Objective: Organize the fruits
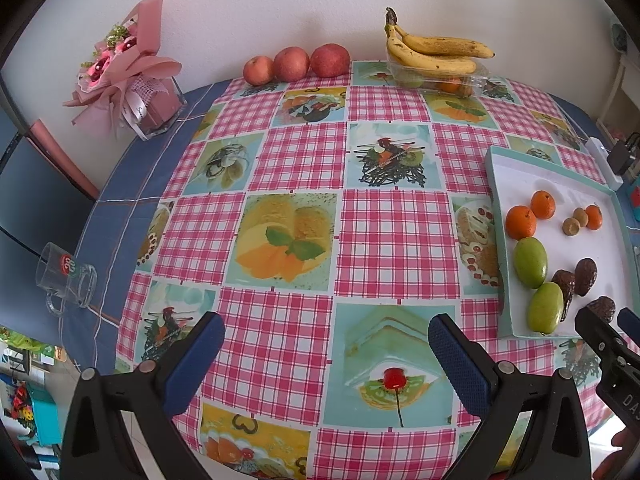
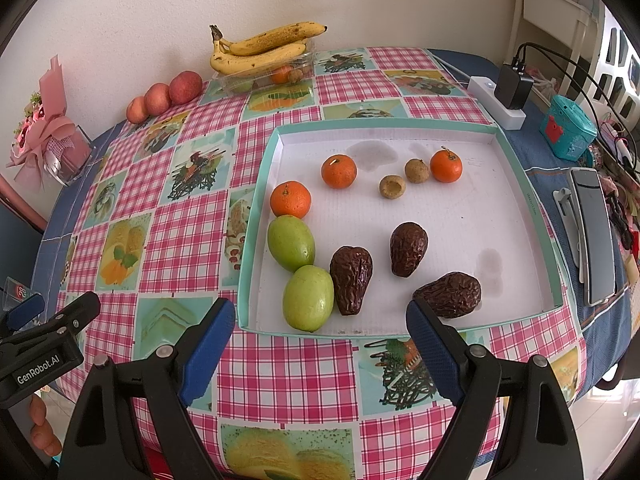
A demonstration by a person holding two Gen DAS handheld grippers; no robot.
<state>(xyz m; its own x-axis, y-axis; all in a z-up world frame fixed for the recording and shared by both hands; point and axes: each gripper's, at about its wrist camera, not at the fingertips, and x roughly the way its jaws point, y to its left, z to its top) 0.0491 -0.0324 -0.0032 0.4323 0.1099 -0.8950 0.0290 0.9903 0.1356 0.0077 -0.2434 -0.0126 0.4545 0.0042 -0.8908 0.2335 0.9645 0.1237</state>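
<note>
A white tray with a teal rim (image 2: 384,124) lies on the checked tablecloth; in the left wrist view the tray (image 1: 494,200) sits at the right. It holds three oranges (image 2: 291,199), two green fruits (image 2: 308,298), three dark wrinkled avocados (image 2: 351,280) and two small brown fruits (image 2: 392,187). My right gripper (image 2: 320,312) hovers open over the tray's near edge, empty, its right finger close to one avocado (image 2: 450,294). My left gripper (image 1: 326,328) is open over bare tablecloth, left of the tray. Bananas (image 2: 260,50) rest on a clear box (image 2: 240,82) by the wall, with three red apples (image 1: 292,64) beside them.
A pink bouquet in a glass vase (image 1: 156,108) and a glass mug (image 1: 66,276) stand at the left. Right of the tray are a power strip with a charger (image 2: 500,100), a teal tin (image 2: 568,128) and a flat grey device (image 2: 592,236). The table edge is near.
</note>
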